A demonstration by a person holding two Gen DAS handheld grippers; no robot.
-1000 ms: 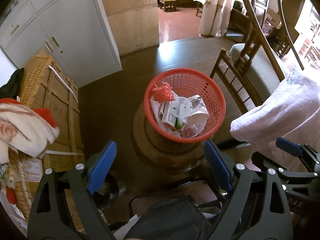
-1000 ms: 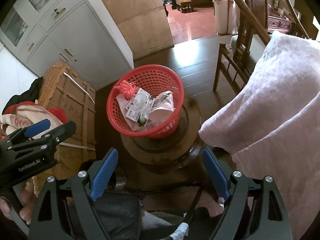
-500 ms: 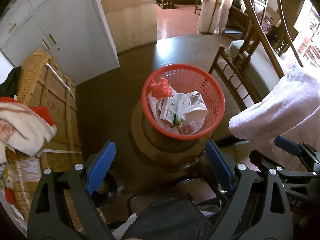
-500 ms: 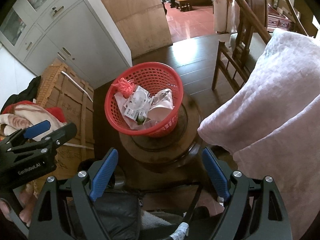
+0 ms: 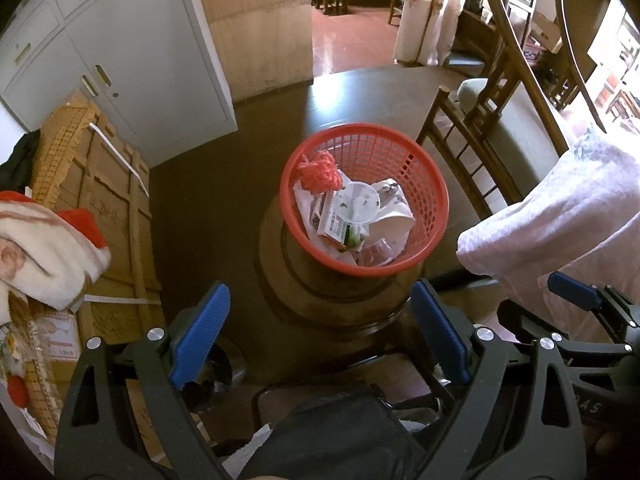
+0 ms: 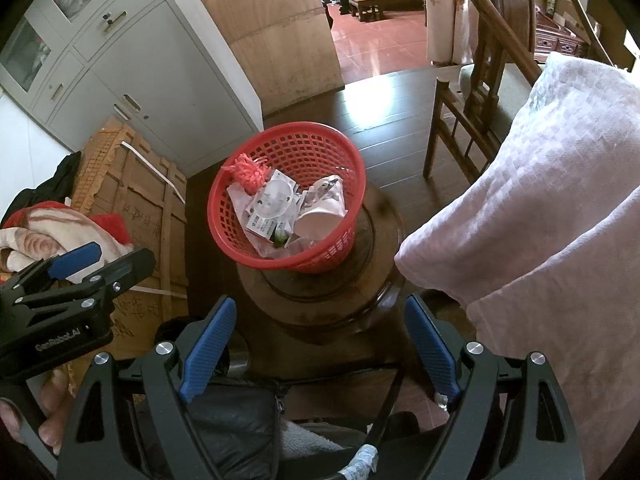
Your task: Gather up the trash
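Red mesh basket [image 5: 364, 200] sits on a small round dark wooden surface [image 5: 332, 300], roughly centre of both wrist views. Trash is inside it: orange-red yarn ball [image 5: 318, 172] at the far-left rim, clear plastic lid [image 5: 359, 204] on printed packaging, crumpled white paper [image 5: 392, 216] to the right.

Left tongs [image 5: 320, 332] are spread wide apart, nothing between the blue pads, hovering on the near side of the basket, not touching it. Right tongs [image 6: 316, 344] are likewise wide apart and empty, also short of the basket.

Pale pink cloth [image 6: 520, 220] is draped at right, beside a wooden chair [image 5: 480, 140]. Cardboard boxes [image 5: 108, 208] and a grey cabinet [image 5: 120, 52] stand at left. A hand [image 6: 52, 412] grips the left tool's handle.
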